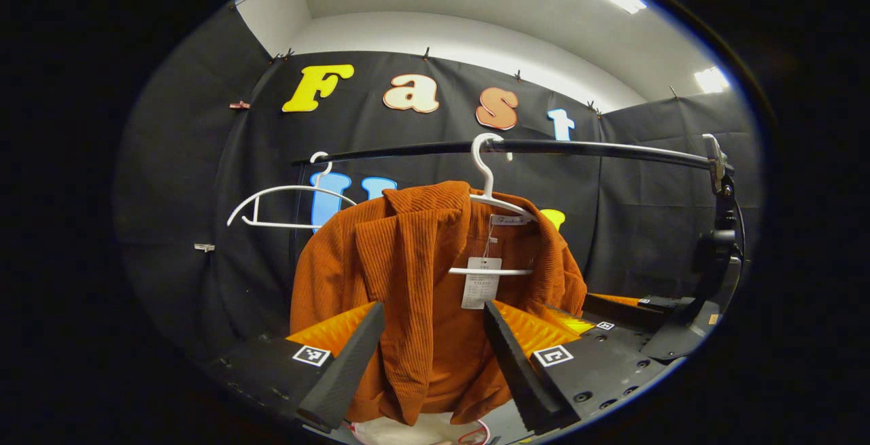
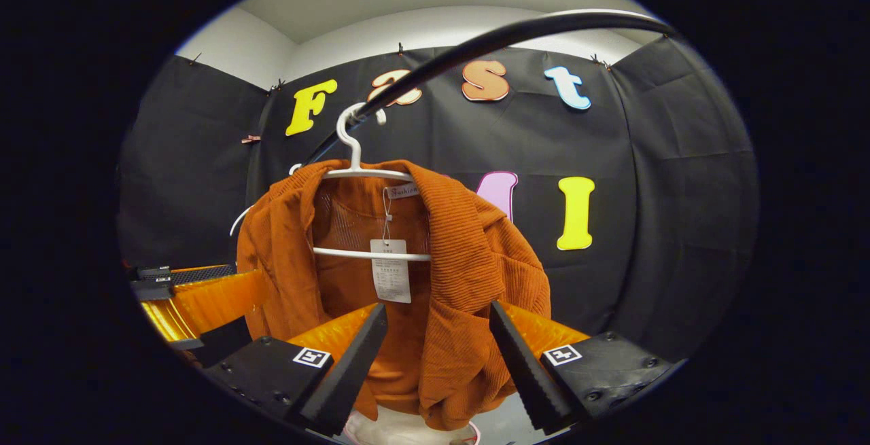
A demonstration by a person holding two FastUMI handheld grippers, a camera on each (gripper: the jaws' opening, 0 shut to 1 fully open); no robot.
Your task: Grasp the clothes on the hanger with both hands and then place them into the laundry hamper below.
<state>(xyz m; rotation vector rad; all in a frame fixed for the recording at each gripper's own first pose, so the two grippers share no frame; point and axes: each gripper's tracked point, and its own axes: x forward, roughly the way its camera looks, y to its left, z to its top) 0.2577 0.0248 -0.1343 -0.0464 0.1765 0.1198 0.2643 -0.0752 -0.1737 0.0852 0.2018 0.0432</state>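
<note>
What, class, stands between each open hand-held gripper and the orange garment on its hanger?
Nothing visible: the orange garment hangs directly ahead of the left hand-held gripper and the right hand-held gripper, both open, on its white hanger.

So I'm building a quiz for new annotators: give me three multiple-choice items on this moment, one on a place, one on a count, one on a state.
1. Where is the orange corduroy shirt?
A. in a hamper
B. on a white hanger on the black rail
C. on the floor

2. How many white hangers are on the rail?
A. one
B. two
C. four

3. How do the left gripper and right gripper stand?
A. both open, shirt between the fingers
B. both clamped on the hanger
C. one shut on the paper tag

Answers: 1 B, its hook is over the rail. 2 B, an empty hanger hangs beside it. 3 A, the fingers are spread wide.
</note>
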